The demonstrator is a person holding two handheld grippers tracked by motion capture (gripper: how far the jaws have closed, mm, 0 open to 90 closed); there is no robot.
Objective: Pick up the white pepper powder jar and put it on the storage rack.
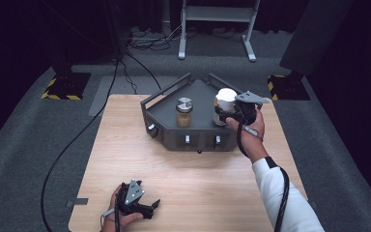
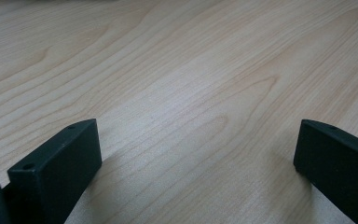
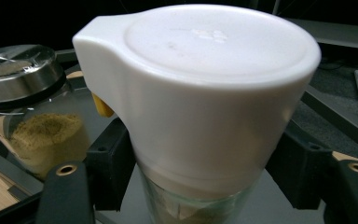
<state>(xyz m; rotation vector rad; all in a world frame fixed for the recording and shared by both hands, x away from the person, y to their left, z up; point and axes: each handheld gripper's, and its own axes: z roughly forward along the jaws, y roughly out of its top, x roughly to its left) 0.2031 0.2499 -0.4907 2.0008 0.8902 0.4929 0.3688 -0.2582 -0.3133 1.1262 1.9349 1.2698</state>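
On the grey tray (image 1: 166, 110), the right gripper (image 1: 235, 115) had its jaws closed around the white-capped jar (image 3: 205, 107), right of the metal-lidded jar (image 1: 184, 112). Well before the tray, the left gripper (image 1: 150, 205) rested on the table (image 1: 125, 145), jaws wide apart, holding nothing.

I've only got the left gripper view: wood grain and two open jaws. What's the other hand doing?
Observer: The right tool is at the white-capped jar in the grey tray, one jaw on each side of the glass below the cap.
Operator: Closed on it?
Observer: I can't tell. In the right gripper view the jaws sit close to the glass, but contact isn't clear.
Operator: Anything else in the tray?
Observer: A second jar with a metal lid, holding tan powder, stands upright beside the white-capped one.
Operator: Where's my tool relative to that?
Observer: The left tool rests near the table's front edge, well clear of the tray.
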